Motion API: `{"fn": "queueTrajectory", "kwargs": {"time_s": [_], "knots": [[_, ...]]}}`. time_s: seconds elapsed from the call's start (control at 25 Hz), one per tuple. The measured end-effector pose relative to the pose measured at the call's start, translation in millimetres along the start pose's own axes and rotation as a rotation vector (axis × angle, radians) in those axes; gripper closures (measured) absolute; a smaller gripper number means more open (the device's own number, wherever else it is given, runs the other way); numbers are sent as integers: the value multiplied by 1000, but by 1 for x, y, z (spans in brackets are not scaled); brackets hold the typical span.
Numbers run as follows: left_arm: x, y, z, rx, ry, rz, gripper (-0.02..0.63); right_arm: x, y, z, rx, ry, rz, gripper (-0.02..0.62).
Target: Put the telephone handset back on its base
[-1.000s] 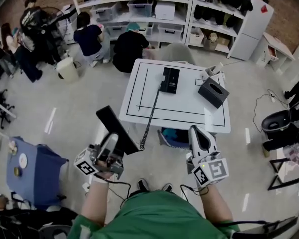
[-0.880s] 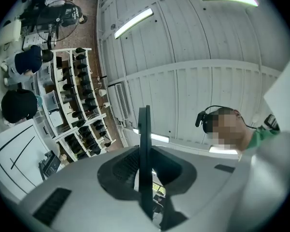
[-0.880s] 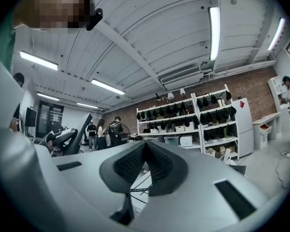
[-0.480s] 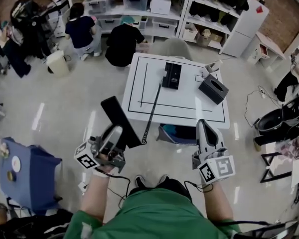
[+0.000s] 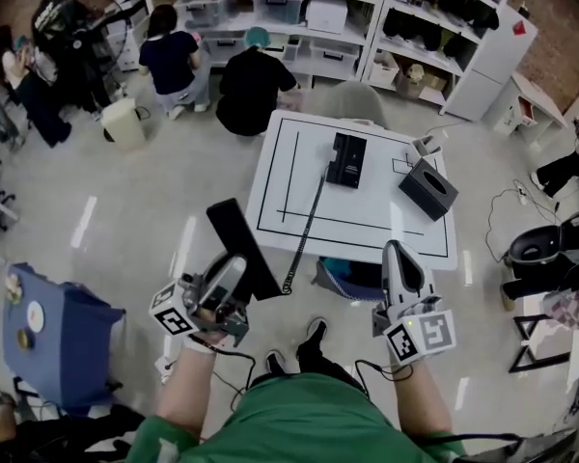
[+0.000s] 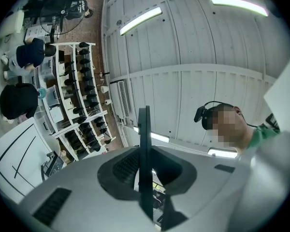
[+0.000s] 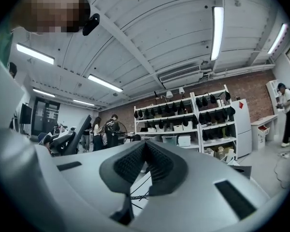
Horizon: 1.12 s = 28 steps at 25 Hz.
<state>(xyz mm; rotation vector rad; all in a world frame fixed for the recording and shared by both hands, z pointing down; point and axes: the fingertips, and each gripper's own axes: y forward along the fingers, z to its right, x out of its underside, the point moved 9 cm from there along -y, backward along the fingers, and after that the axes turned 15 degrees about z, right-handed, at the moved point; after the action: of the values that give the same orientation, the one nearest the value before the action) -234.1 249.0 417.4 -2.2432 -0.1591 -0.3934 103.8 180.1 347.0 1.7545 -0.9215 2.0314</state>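
The black telephone handset (image 5: 242,248) is off the table, held up in front of it by my left gripper (image 5: 230,270), which is shut on its lower end. In the left gripper view the handset (image 6: 144,162) shows edge-on as a thin black slab pinched between the jaws. Its coiled cord (image 5: 305,230) runs up to the black telephone base (image 5: 348,159), which sits at the middle back of the white table (image 5: 402,236). My right gripper (image 5: 398,255) hangs at the table's near right corner, shut and holding nothing. In the right gripper view its pads (image 7: 157,162) meet.
A dark tissue box (image 5: 427,188) stands at the table's right edge. A bin (image 5: 340,273) sits under the table's front. Two people crouch by the shelves (image 5: 270,13) behind it. A blue cart (image 5: 53,331) stands at the left, and cables trail on the floor at the right.
The handset stays gripped in my left gripper throughout. Both grippers have shifted only slightly, and the table sits a little further right in view.
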Motion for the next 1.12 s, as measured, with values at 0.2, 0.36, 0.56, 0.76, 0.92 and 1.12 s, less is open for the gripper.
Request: {"fn": "queueTrajectory", "kwargs": {"time_s": [0.2,0.36,0.56,0.76,0.92,1.12], "knots": [[-2,25,-12,-13,30,9,520,5,33,28,-39,46,38,572],[6,51,-31,-19,55,8,521,14,58,62,-48,88,50,572],[20,85,-53,-42,76,-8,520,23,84,107,-41,151,55,572],[34,116,-67,-23,74,4,520,28,101,143,-51,180,63,572],[44,133,-84,-37,74,10,521,32,115,164,-70,194,70,572],[54,147,-107,-57,85,-18,521,37,123,186,-67,196,58,572]]}}
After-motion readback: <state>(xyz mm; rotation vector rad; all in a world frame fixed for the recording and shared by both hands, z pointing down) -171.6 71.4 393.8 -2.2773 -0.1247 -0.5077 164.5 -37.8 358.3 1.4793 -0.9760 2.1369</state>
